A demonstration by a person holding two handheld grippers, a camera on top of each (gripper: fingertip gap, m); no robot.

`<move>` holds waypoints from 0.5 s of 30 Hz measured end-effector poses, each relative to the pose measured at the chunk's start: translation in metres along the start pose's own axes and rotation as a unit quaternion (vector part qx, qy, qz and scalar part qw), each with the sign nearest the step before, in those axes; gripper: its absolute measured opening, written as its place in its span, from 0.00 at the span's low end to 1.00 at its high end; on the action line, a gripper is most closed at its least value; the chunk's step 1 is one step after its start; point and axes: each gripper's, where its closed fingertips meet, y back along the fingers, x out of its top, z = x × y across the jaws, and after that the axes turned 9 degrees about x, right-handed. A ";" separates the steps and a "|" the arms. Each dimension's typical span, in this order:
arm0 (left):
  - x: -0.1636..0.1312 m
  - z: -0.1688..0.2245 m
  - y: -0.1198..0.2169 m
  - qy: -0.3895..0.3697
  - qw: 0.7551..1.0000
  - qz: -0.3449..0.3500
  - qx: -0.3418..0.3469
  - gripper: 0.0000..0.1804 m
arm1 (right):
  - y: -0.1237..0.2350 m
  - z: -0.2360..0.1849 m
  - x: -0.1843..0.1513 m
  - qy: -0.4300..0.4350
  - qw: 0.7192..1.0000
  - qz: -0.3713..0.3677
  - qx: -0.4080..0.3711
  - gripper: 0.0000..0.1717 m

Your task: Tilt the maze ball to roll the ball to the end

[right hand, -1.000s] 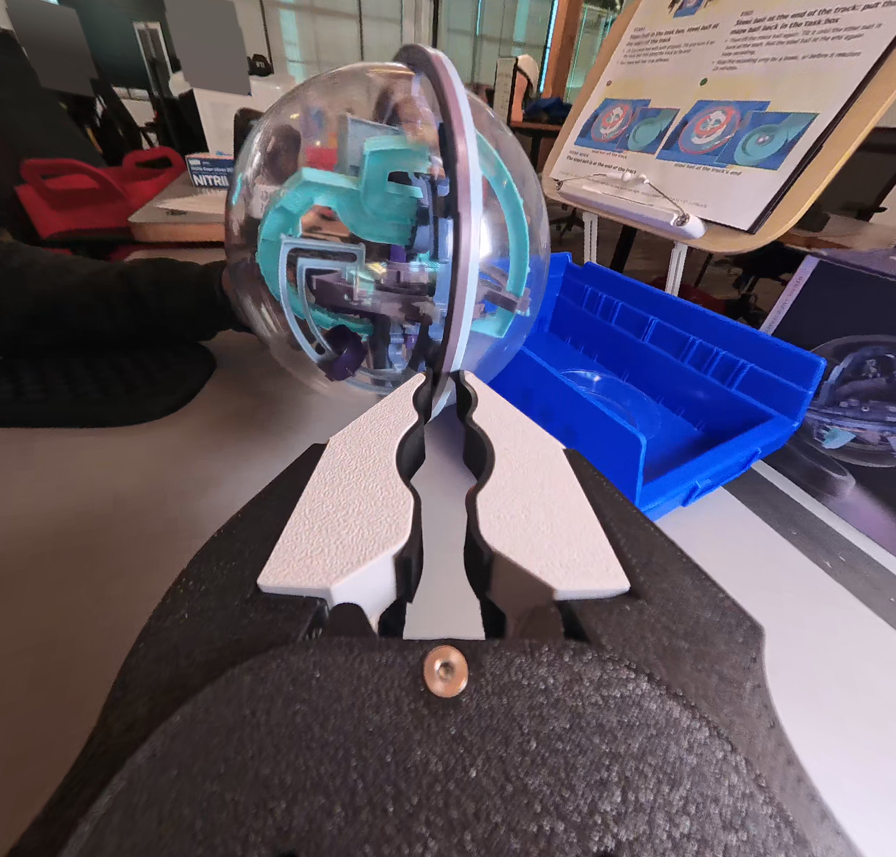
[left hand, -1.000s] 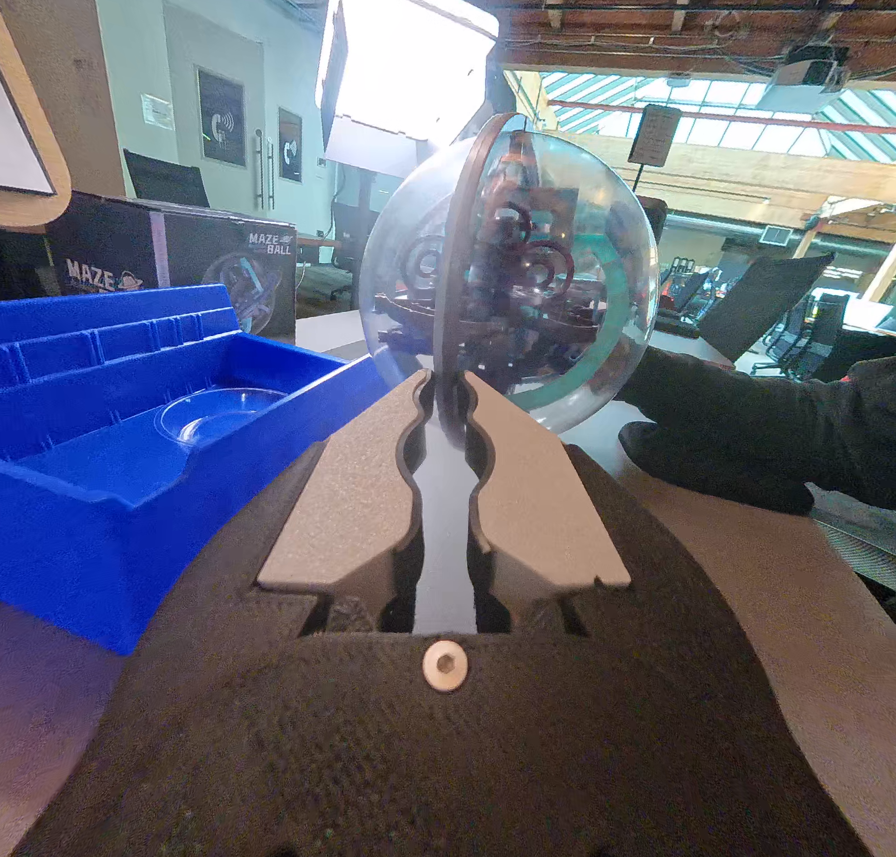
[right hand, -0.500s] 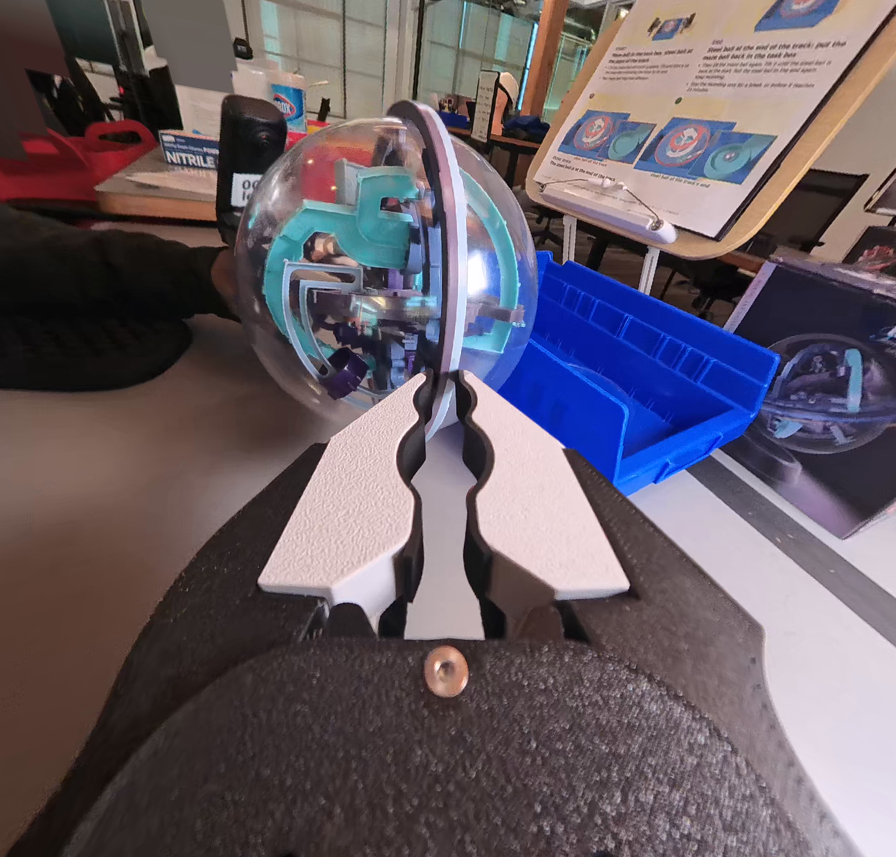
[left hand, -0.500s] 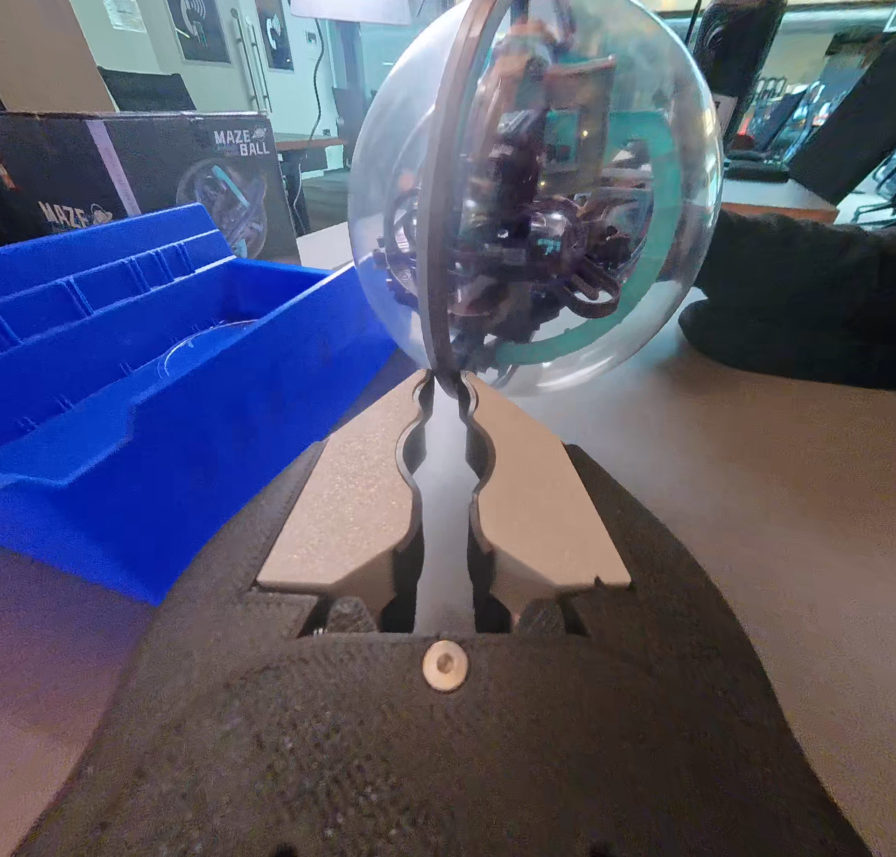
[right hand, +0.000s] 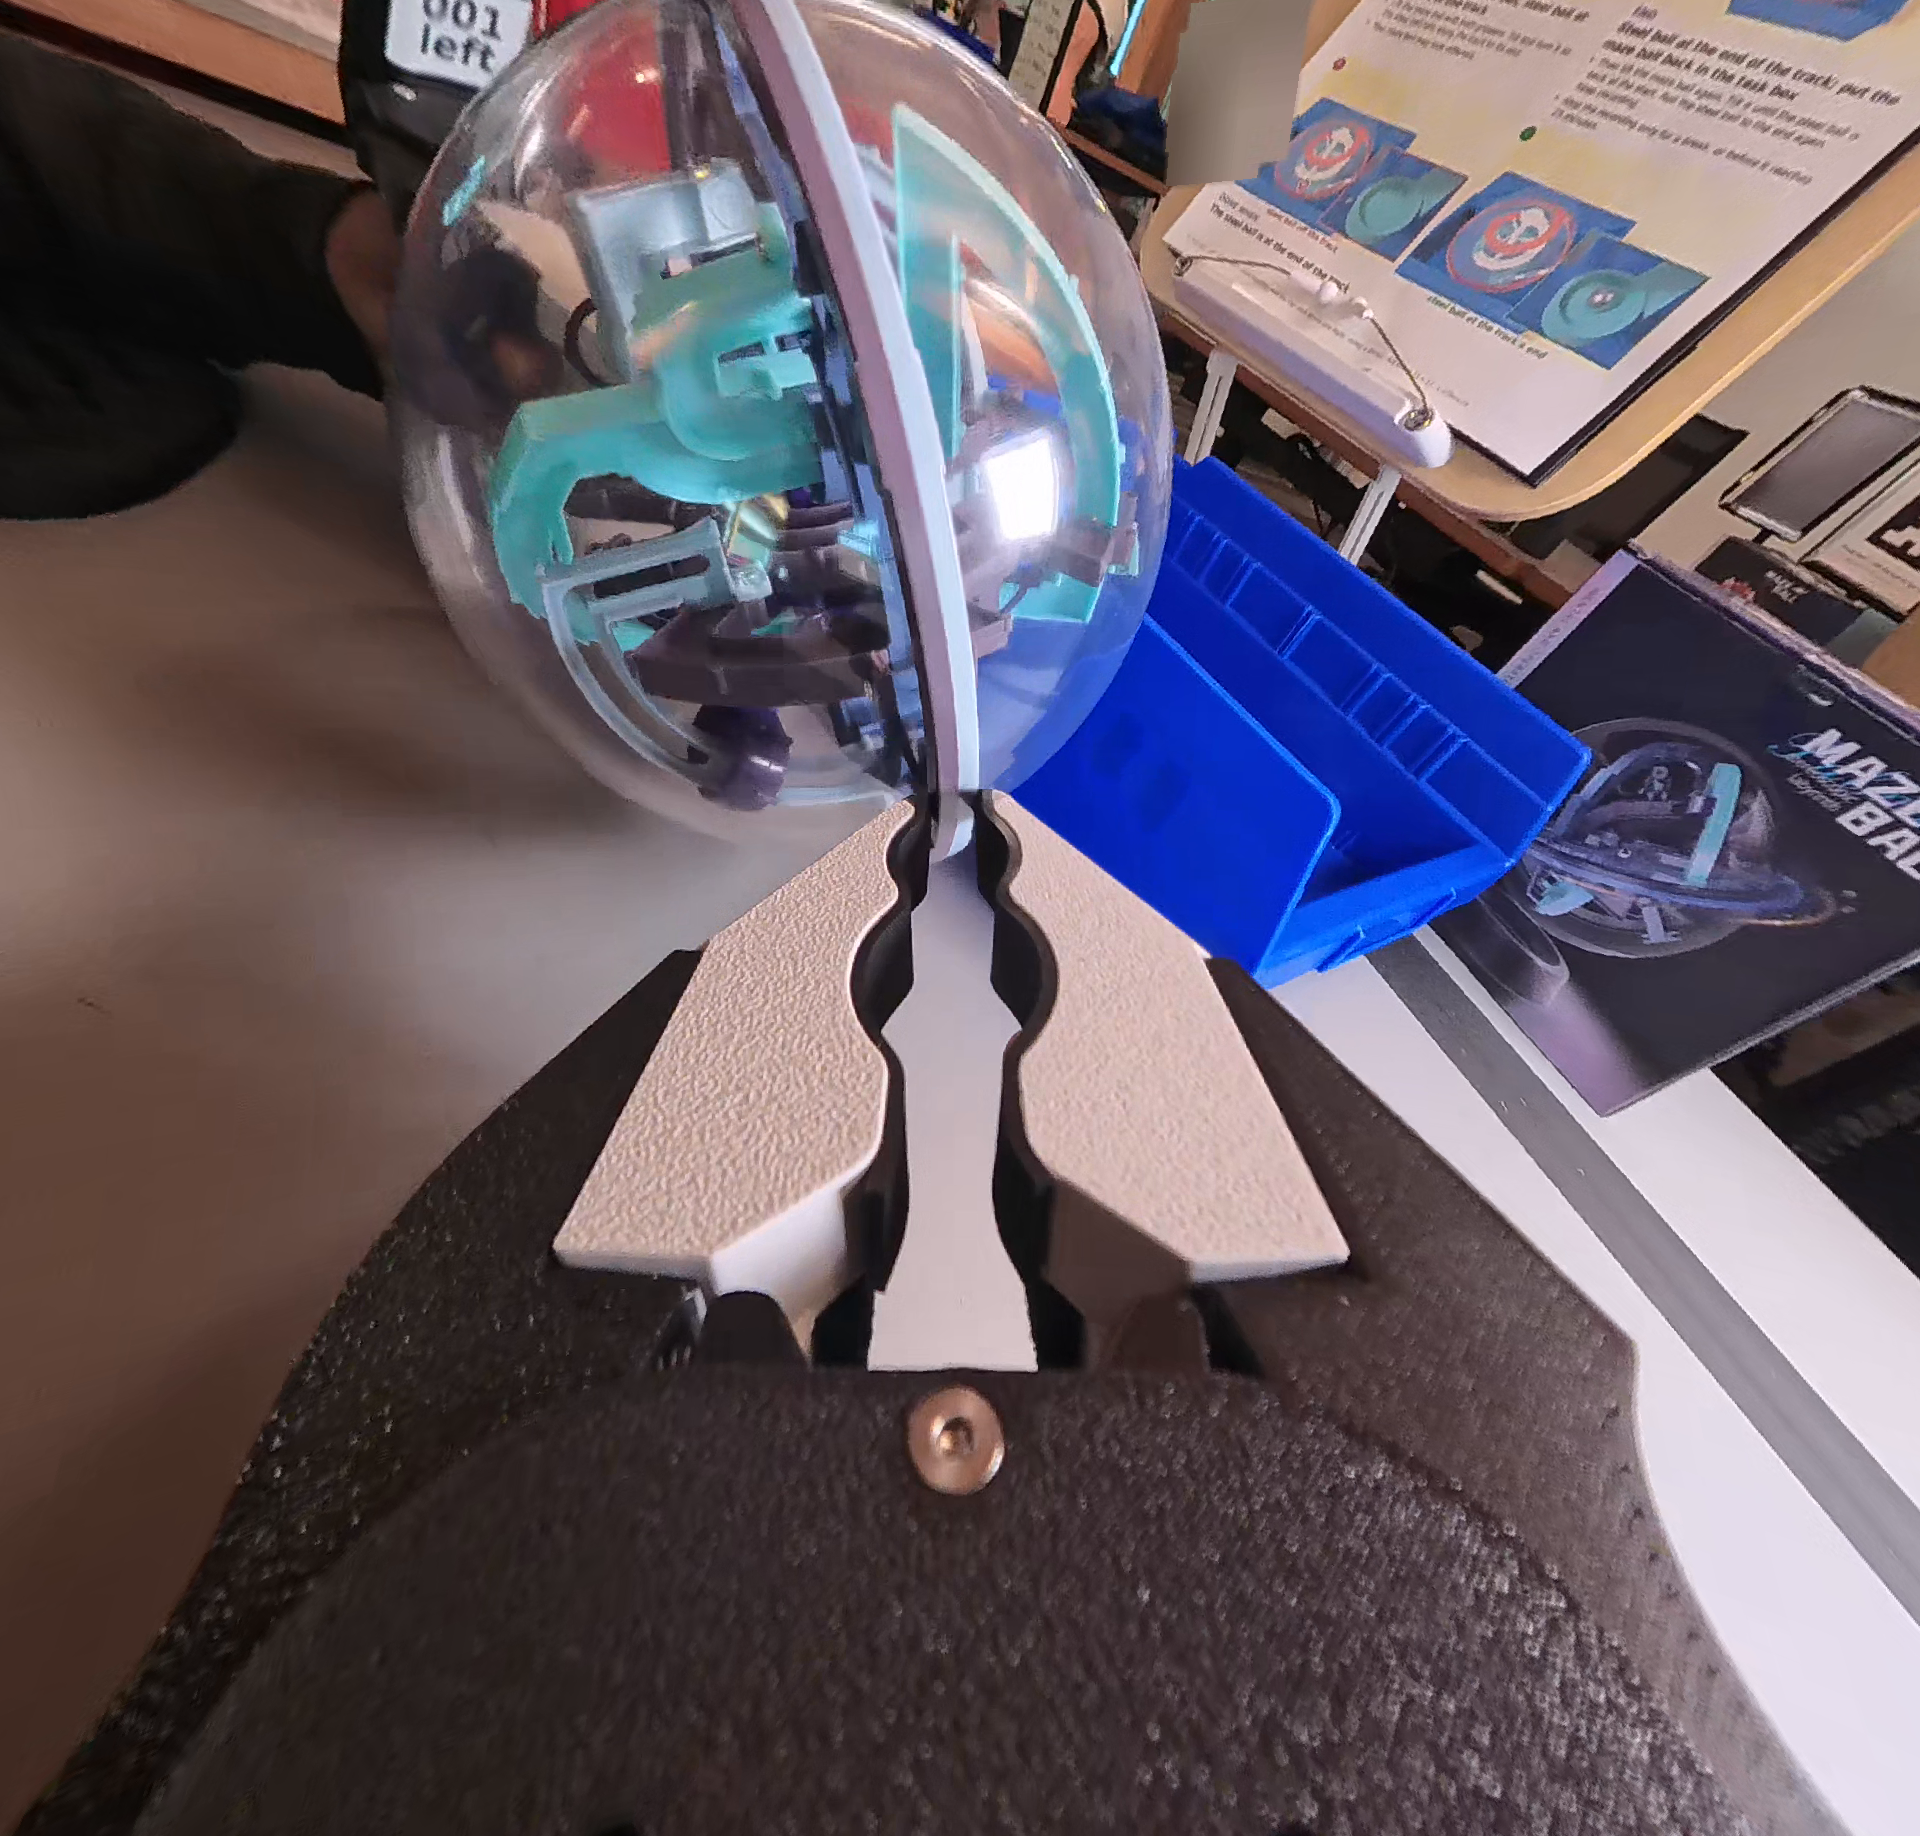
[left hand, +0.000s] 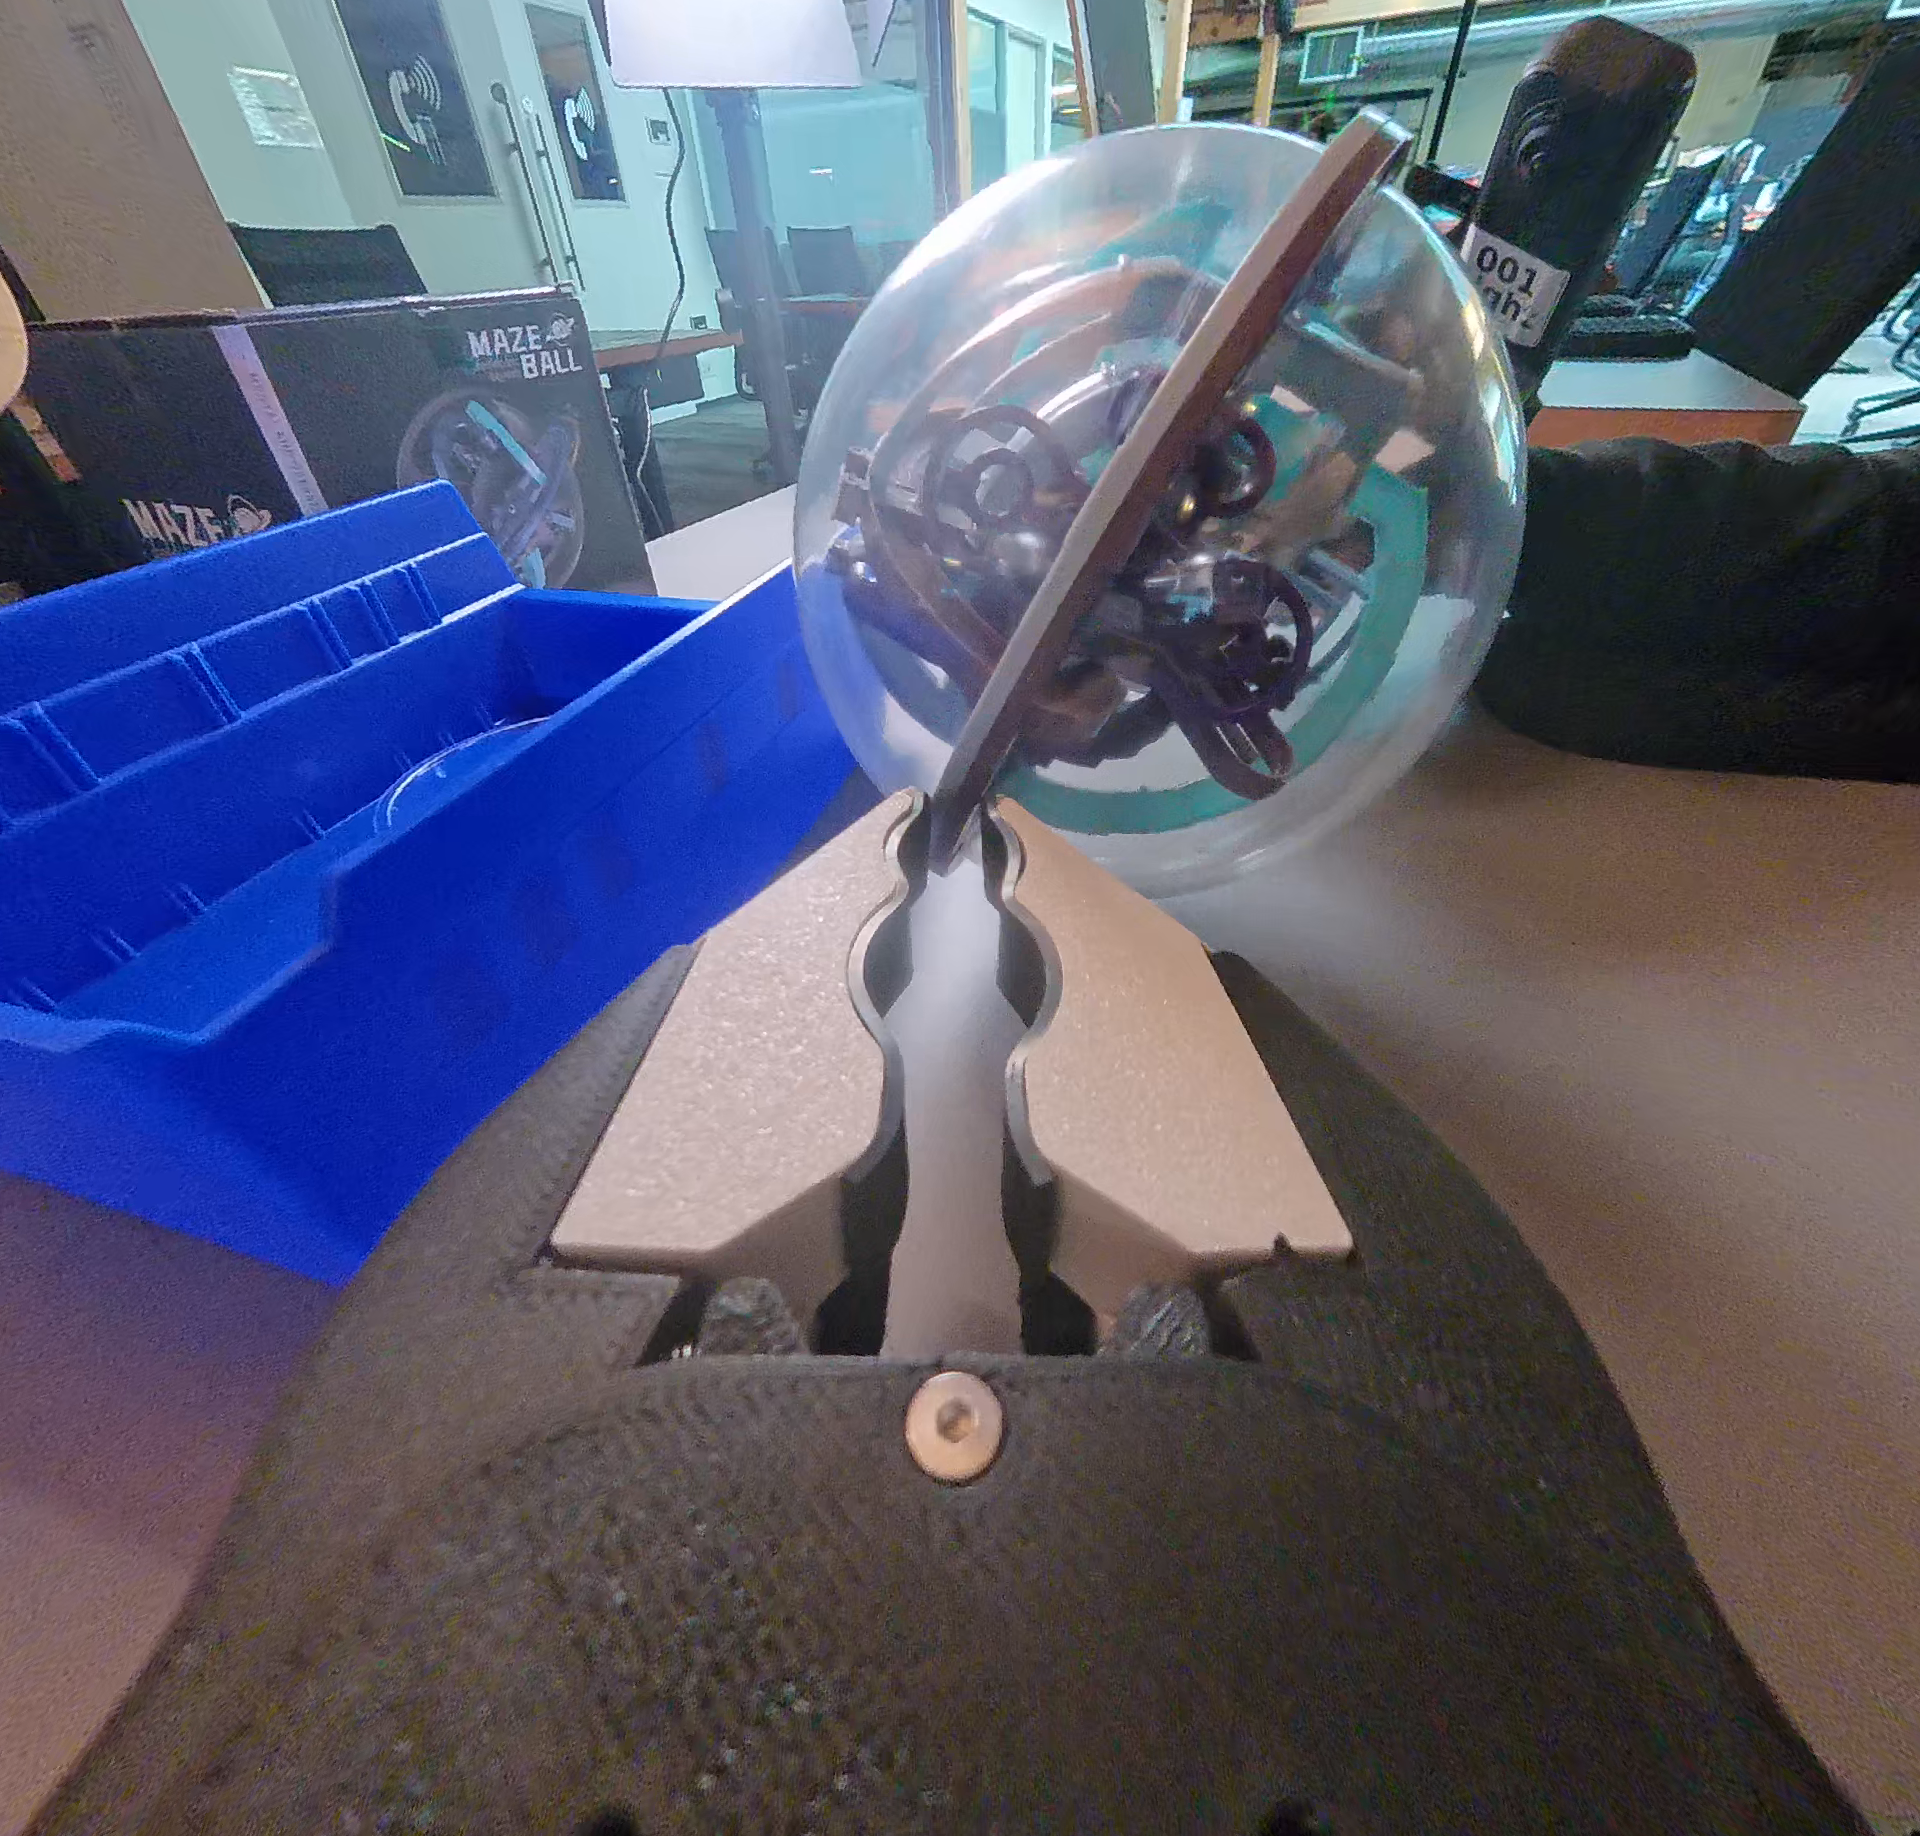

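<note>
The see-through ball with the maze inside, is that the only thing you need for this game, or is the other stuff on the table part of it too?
Needed for the game:
- maze ball, held off the table by its flat rim
- left tongs, pinching the rim
- right tongs, pinching the rim

Just lying about:
- blue bin
- dark toy box
- instruction board on a stand

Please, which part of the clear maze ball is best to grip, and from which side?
Grip the thin flat rim circling the maze ball, edge-on from two opposite sides, as the left gripper and right gripper do. The smooth round shell would probably slip.
</note>
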 end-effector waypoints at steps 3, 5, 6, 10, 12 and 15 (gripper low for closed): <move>-0.003 0.000 -0.001 -0.017 1.000 -0.007 0.000 0.05 | -0.001 0.001 -0.007 0.012 1.000 -0.018 -0.007 0.04; -0.004 0.000 0.000 -0.021 1.000 -0.011 -0.002 0.06 | -0.002 0.001 -0.012 0.015 0.999 -0.030 -0.009 0.04; -0.003 0.001 0.000 -0.021 1.000 -0.010 -0.003 0.06 | -0.003 0.001 -0.014 0.014 0.999 -0.034 -0.008 0.04; 0.005 0.002 0.002 -0.010 1.000 0.013 -0.010 0.09 | -0.002 0.003 -0.010 -0.004 1.000 -0.019 -0.008 0.04; 0.011 0.011 0.000 0.012 0.999 0.031 -0.032 0.28 | -0.002 0.000 0.002 -0.032 0.999 0.016 0.007 0.04; 0.008 0.018 -0.004 0.000 0.999 0.018 -0.033 0.34 | -0.002 0.003 0.005 -0.039 0.999 0.010 -0.006 0.04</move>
